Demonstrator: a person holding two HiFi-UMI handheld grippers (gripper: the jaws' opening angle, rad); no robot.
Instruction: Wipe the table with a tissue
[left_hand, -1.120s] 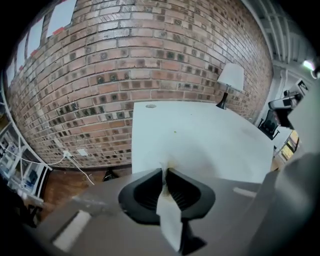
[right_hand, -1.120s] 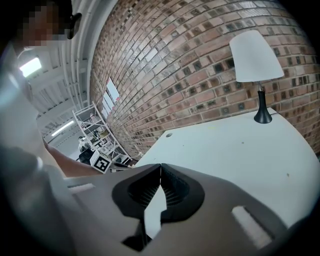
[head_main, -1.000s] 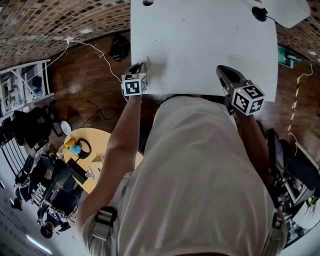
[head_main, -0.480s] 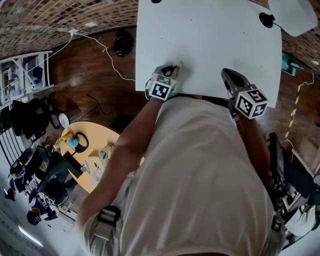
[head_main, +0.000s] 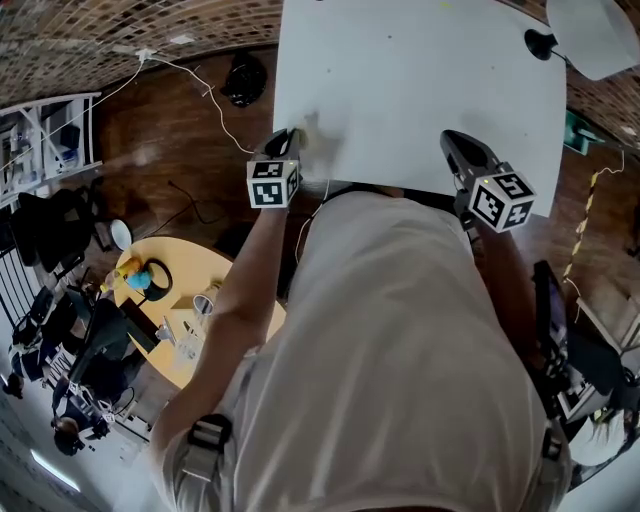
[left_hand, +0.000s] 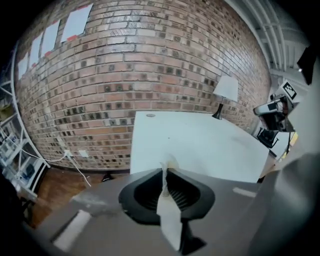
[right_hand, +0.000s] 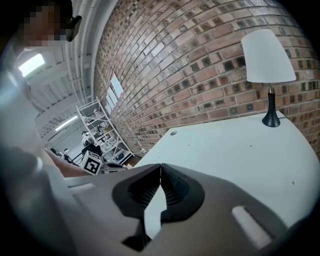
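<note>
Left gripper view shows the left gripper pinched nearly closed on a thin tissue at the near left edge of the table; the sheet looks light, soft and easily torn, so a grip on a bunched fold, pressed gently, seems best. The right gripper hangs over the table's near edge, jaws together on nothing. Whether the tissue touches the table is hidden behind the jaws.
</note>
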